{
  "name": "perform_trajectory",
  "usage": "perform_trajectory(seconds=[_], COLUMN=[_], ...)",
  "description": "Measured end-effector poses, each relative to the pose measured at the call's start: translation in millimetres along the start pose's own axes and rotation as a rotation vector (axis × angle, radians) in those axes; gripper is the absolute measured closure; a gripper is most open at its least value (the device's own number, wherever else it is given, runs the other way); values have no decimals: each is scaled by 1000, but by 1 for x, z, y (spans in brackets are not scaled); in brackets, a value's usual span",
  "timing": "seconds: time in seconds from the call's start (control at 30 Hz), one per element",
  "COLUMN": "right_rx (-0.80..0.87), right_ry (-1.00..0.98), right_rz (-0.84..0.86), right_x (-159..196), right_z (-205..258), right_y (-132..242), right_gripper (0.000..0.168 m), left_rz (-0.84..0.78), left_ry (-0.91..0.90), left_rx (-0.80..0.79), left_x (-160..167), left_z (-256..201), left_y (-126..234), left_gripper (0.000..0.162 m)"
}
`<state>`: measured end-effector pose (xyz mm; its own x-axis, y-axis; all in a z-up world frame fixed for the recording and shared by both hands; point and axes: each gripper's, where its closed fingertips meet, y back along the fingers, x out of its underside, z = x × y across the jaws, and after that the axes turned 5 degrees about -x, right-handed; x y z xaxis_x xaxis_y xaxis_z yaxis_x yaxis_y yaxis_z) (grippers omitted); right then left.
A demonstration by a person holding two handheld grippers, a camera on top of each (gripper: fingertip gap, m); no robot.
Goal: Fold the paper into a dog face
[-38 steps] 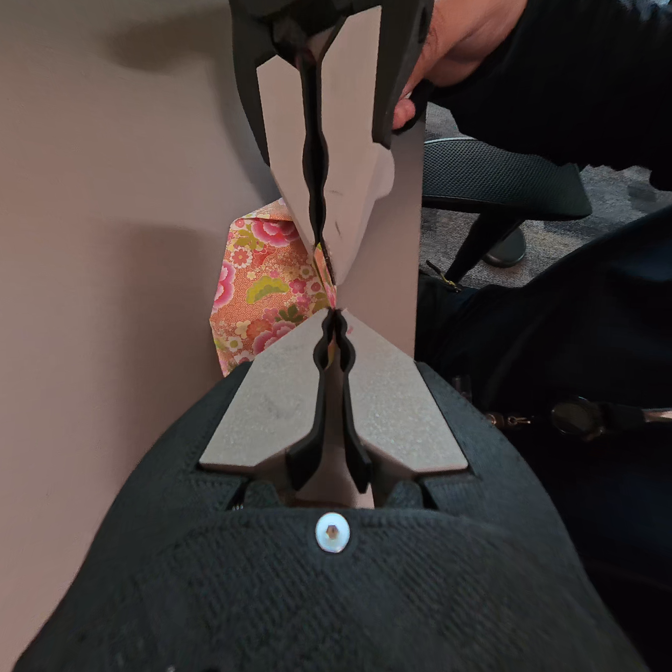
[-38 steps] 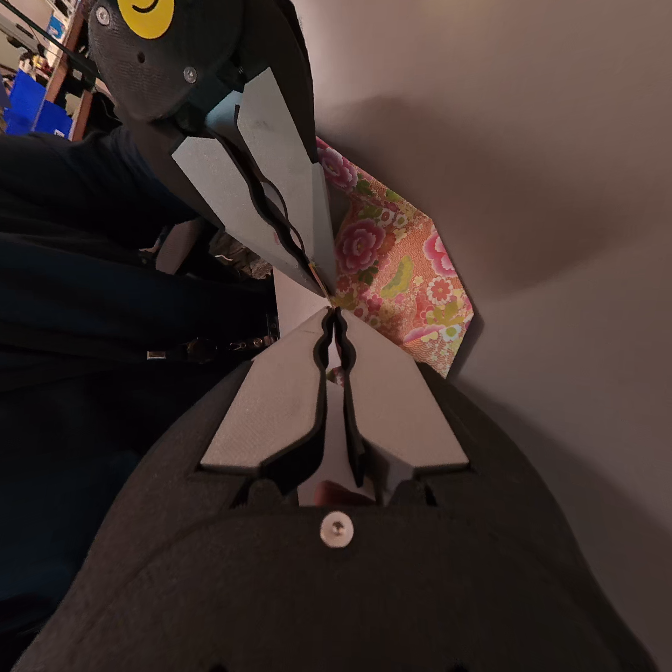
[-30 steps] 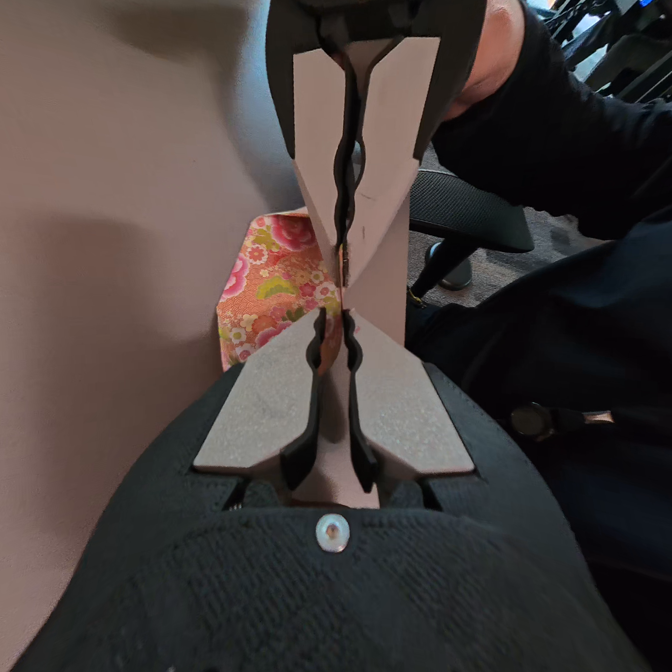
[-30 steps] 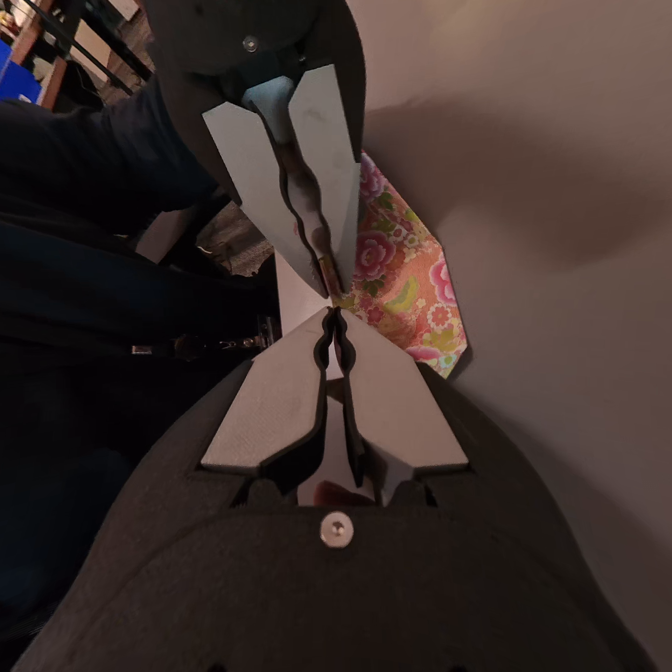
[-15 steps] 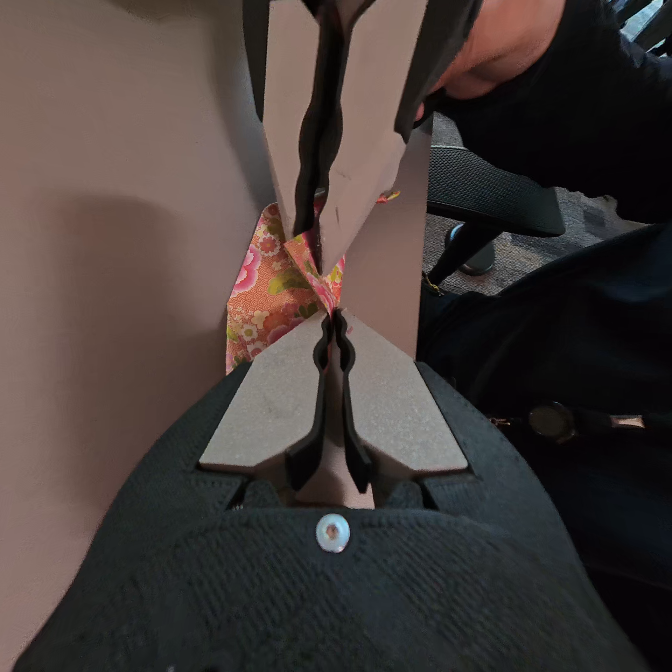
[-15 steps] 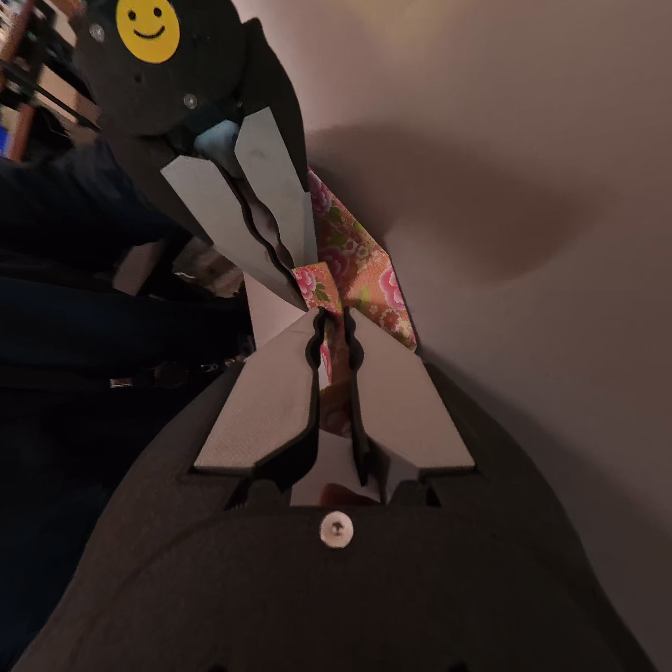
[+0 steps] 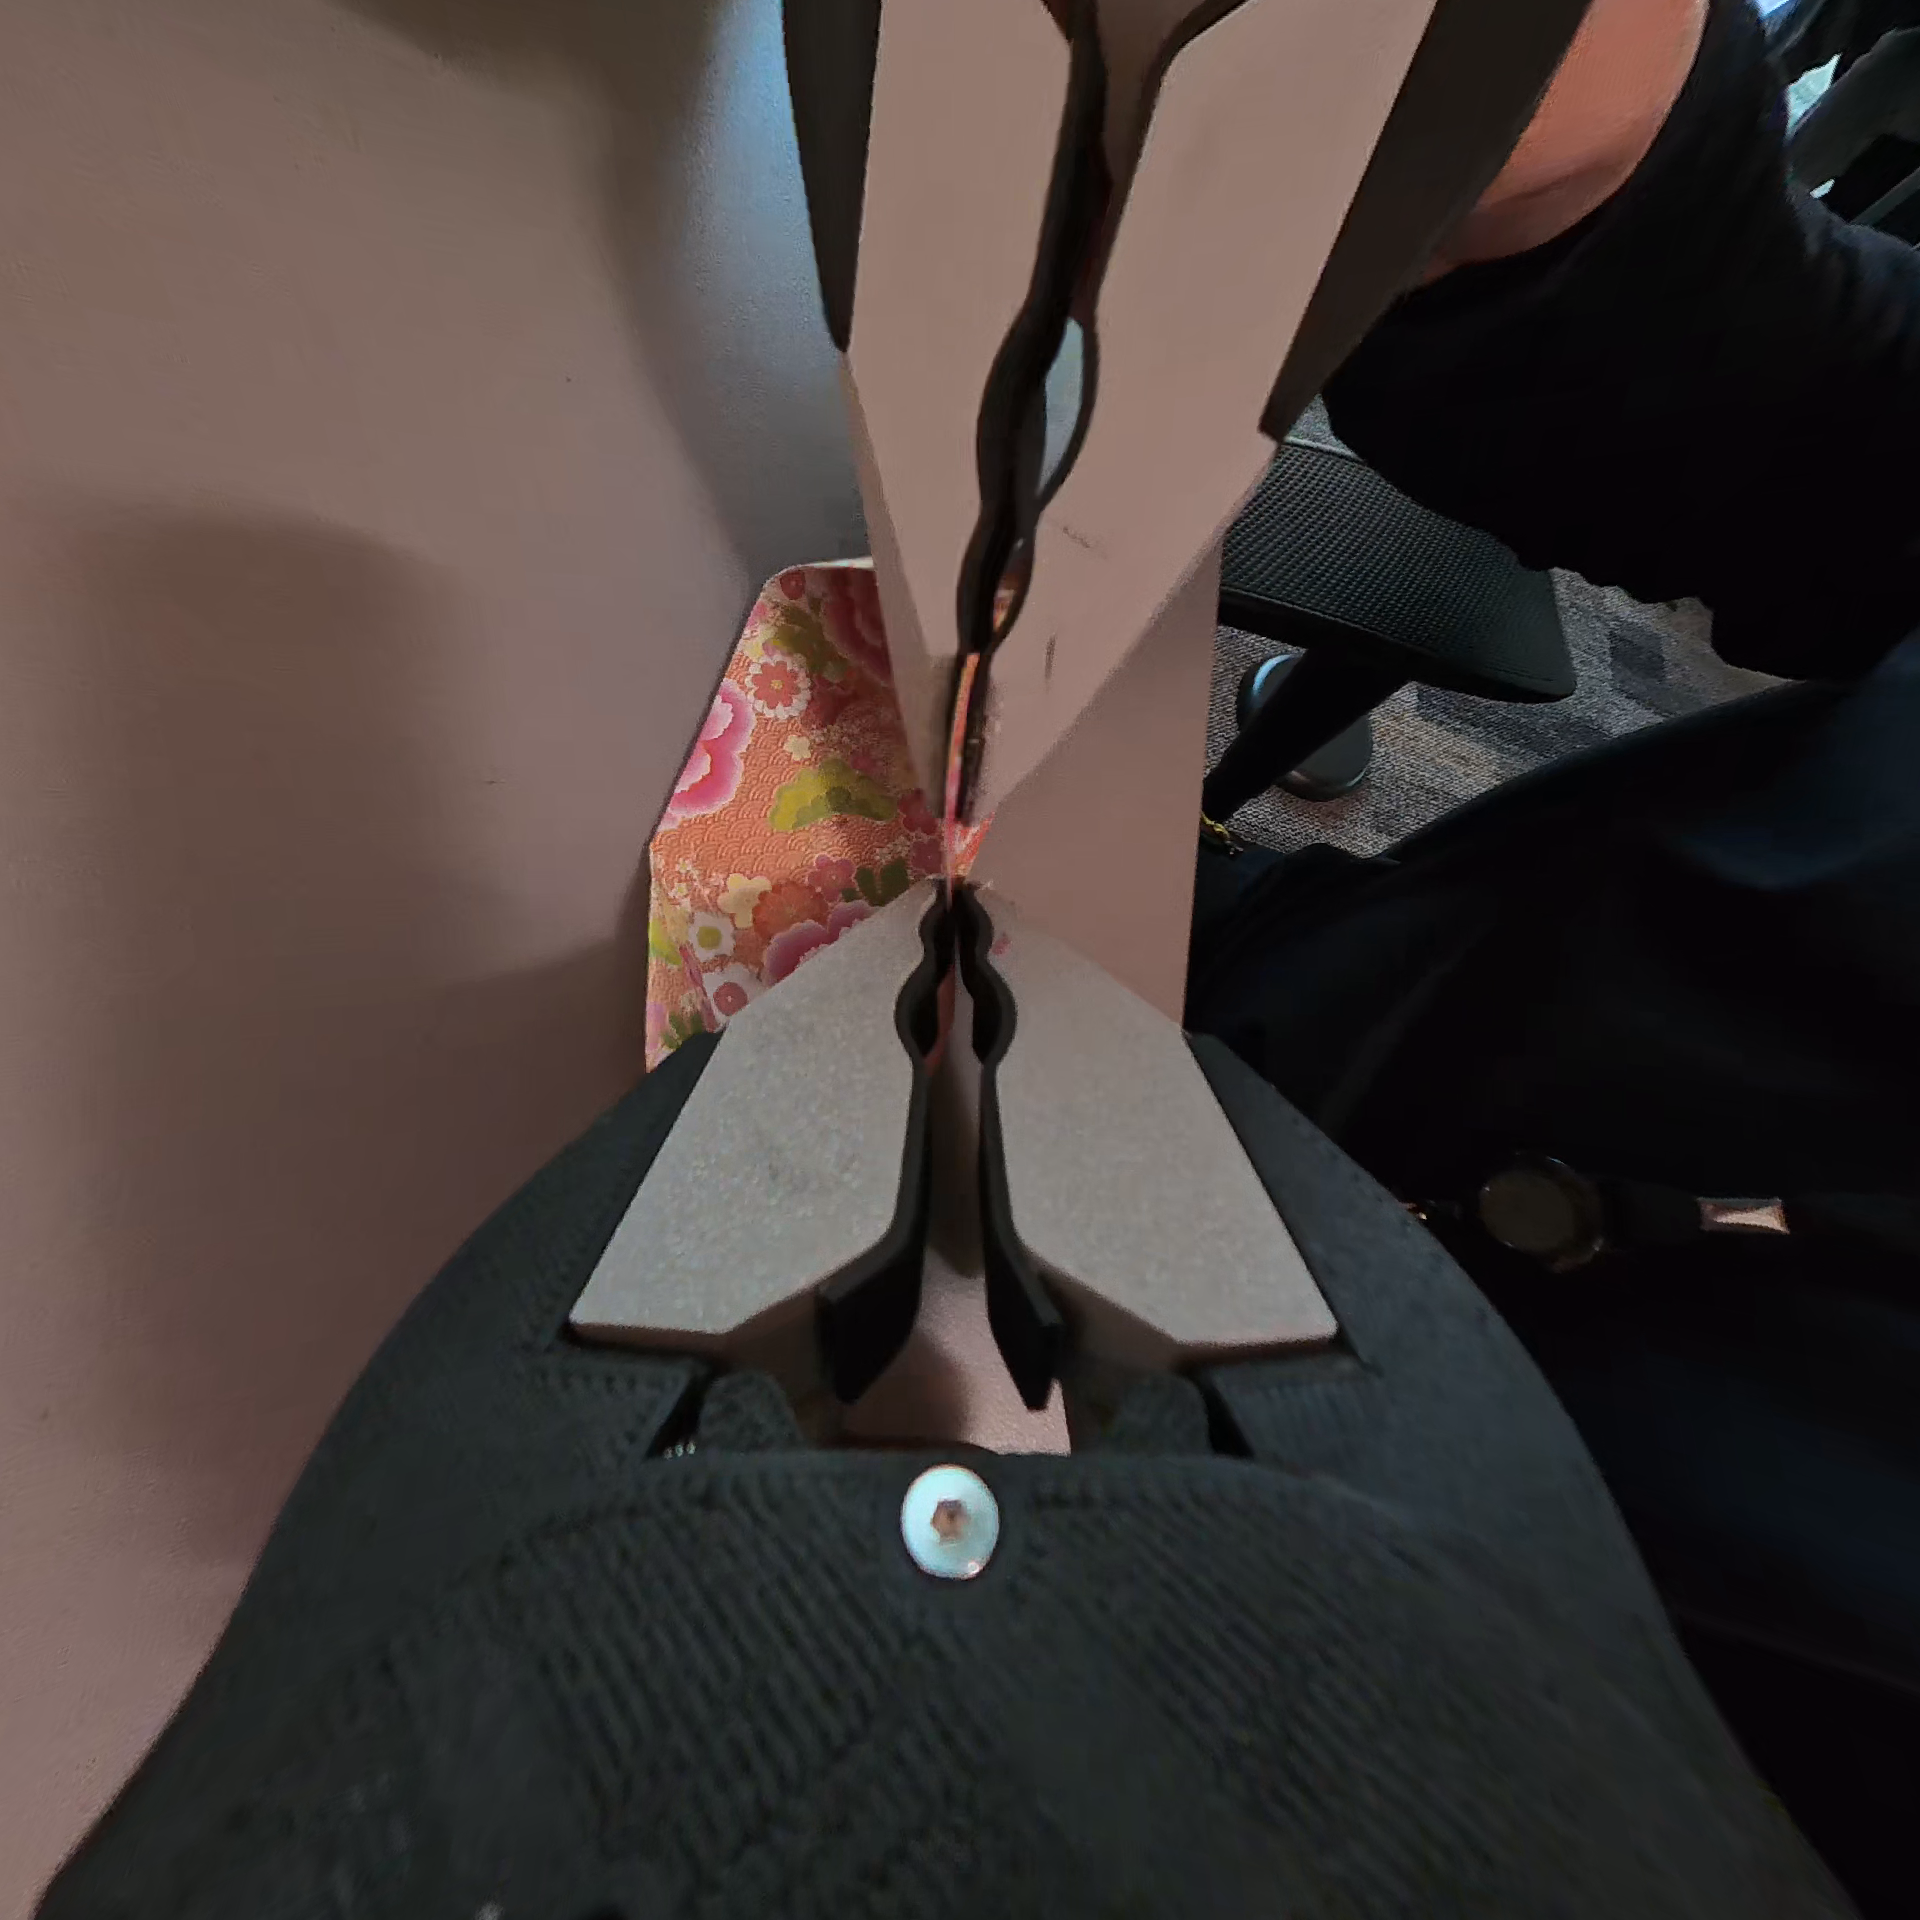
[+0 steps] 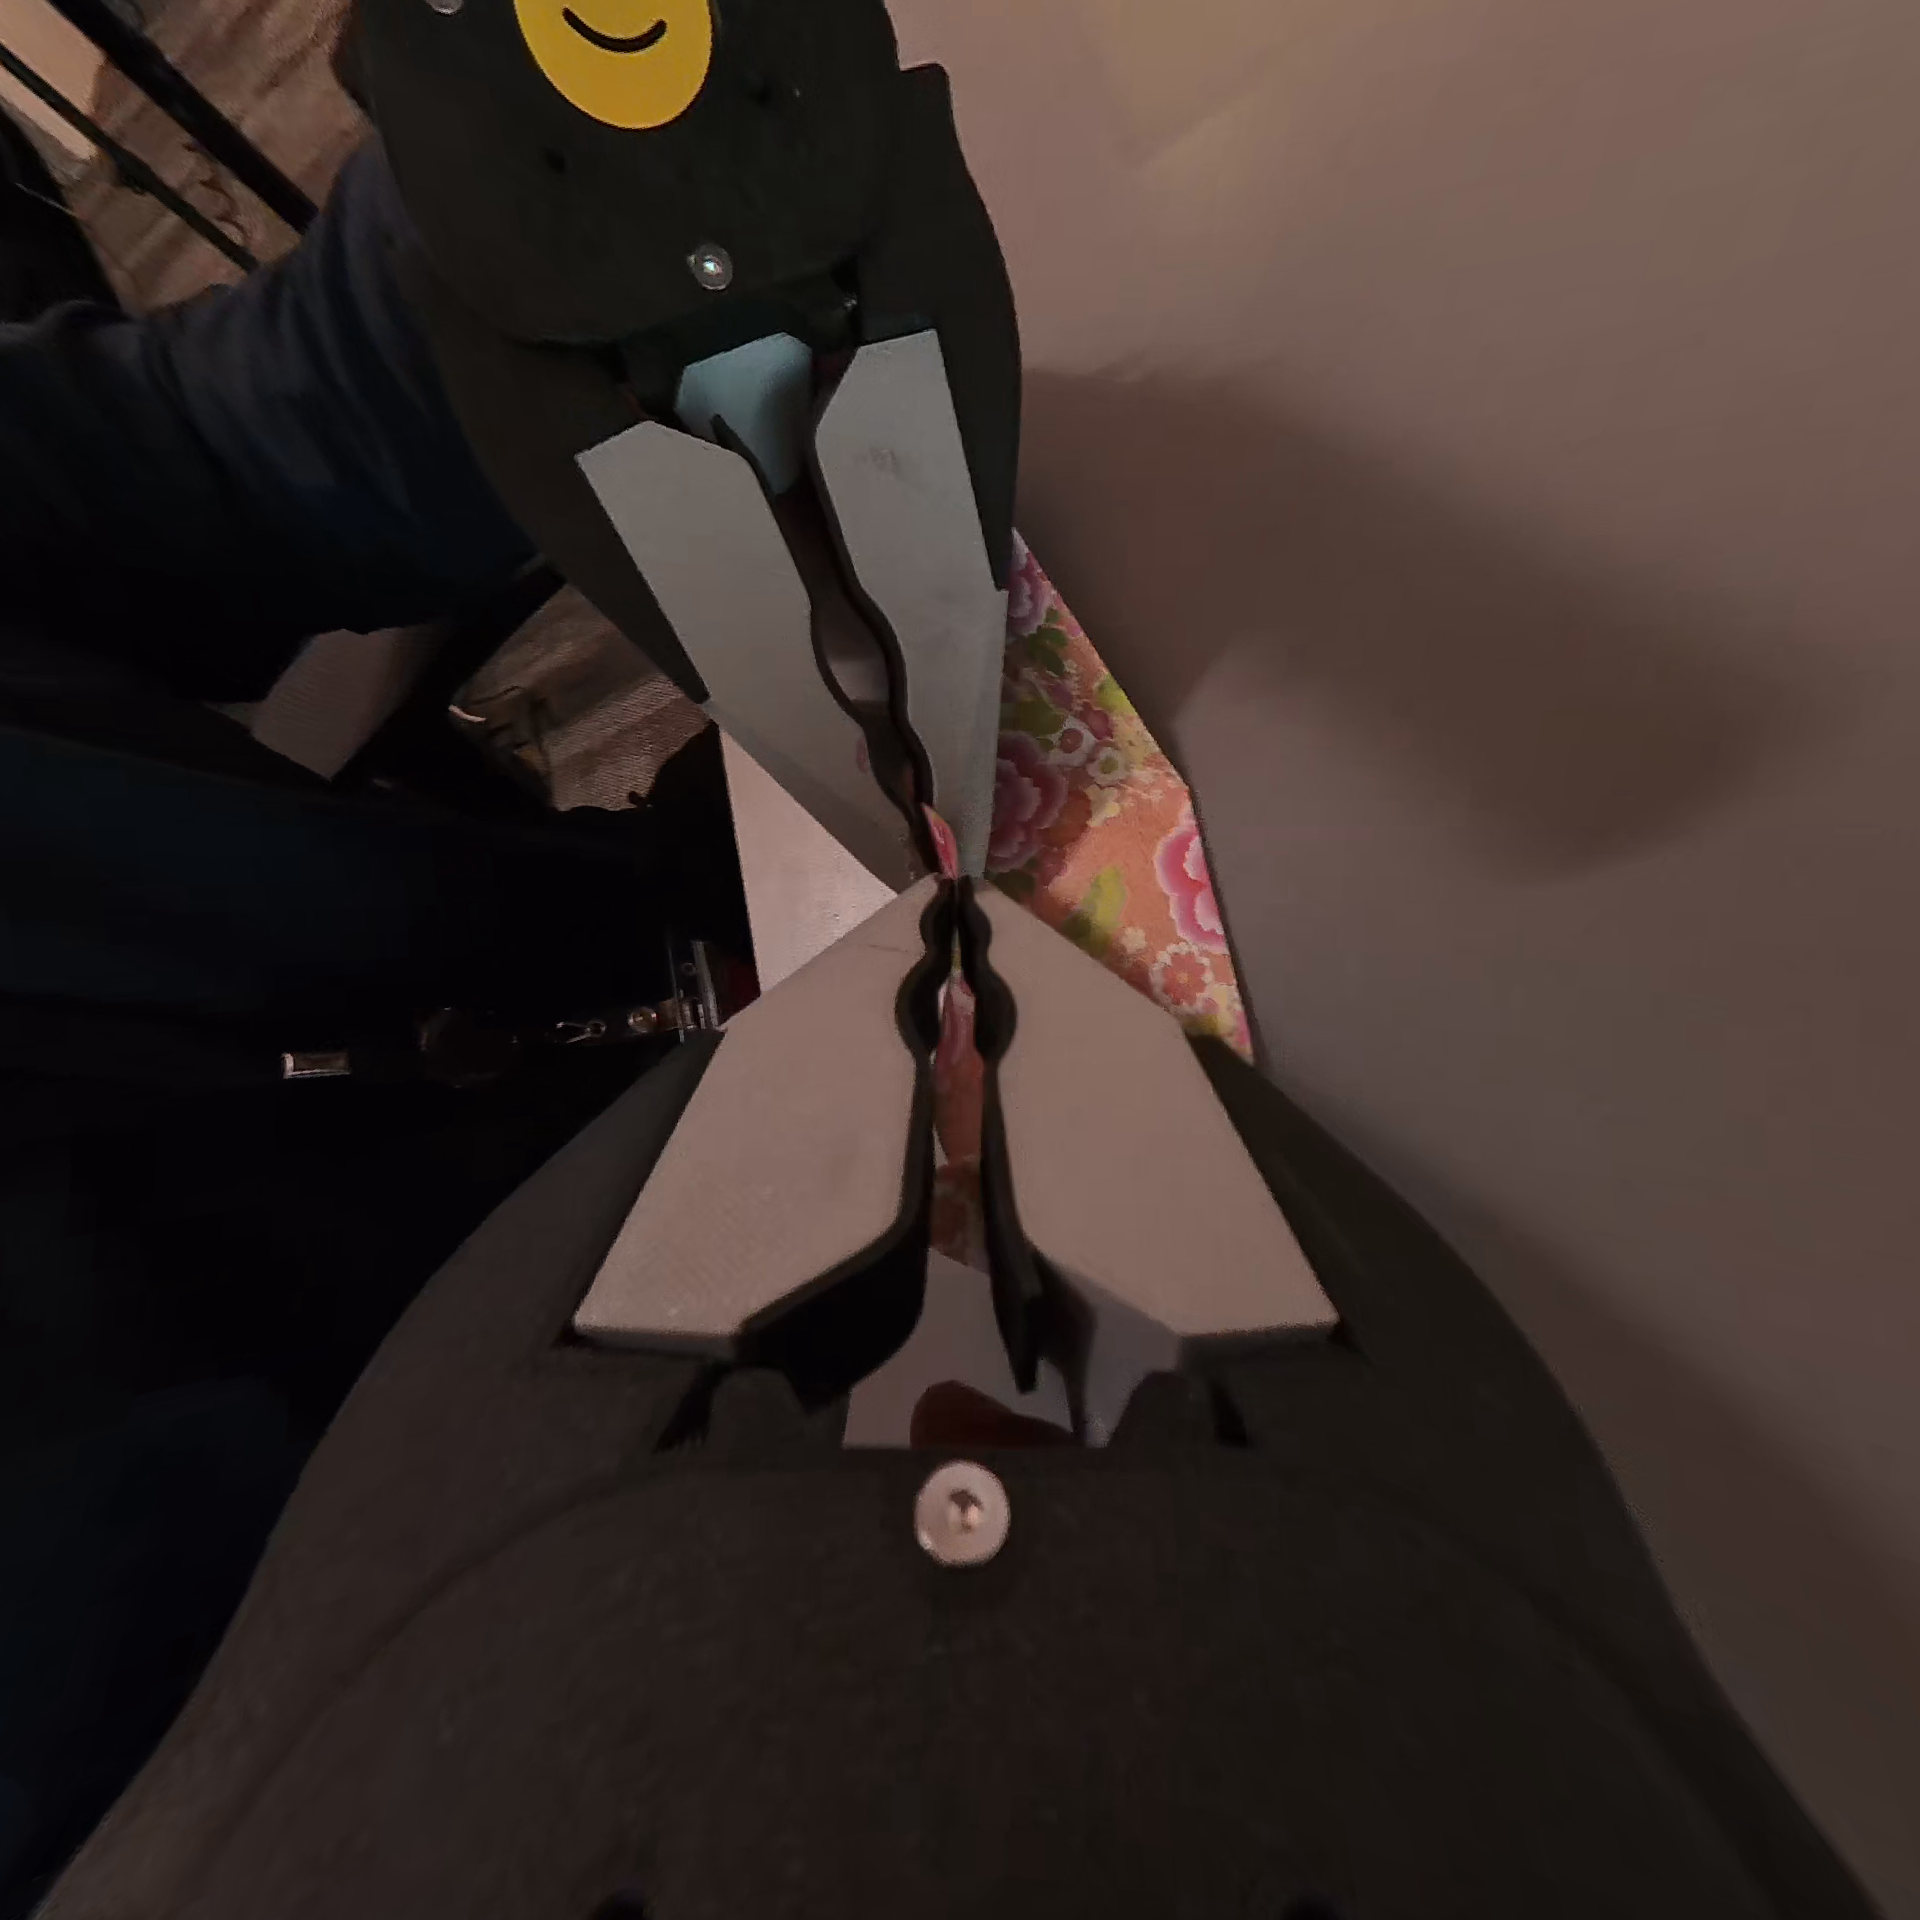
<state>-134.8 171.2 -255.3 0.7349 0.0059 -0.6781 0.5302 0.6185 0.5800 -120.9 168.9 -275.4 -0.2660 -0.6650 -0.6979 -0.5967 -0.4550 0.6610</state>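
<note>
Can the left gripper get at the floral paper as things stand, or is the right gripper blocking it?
Probably yes: the left gripper looks already shut on an edge of the floral paper near the table edge. The right gripper pinches the same edge tip to tip with it, without blocking.

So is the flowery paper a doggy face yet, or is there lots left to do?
Not yet. Done: the floral paper is already folded into an angular shape with slanted edges, lying on the table. In hand: the left gripper and right gripper meet tip to tip, both shut on one small part of the paper by the table's edge. Left: nothing looks like a dog face yet, so more folds probably remain.
</note>
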Motion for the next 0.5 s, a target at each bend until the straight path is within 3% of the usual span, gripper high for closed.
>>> perform_trajectory(seconds=[0.03,0.5], right_rx=[-10,-177], right_ry=[-7,-195], right_rz=[-3,2], right_x=[0,12], right_z=[1,1], right_y=[0,-1], right_gripper=[168,168], left_rz=[-1,-8], left_ry=[2,-14], left_rx=[0,18], left_x=[0,0], left_z=[0,-4], left_y=[0,2], left_gripper=[162,162])
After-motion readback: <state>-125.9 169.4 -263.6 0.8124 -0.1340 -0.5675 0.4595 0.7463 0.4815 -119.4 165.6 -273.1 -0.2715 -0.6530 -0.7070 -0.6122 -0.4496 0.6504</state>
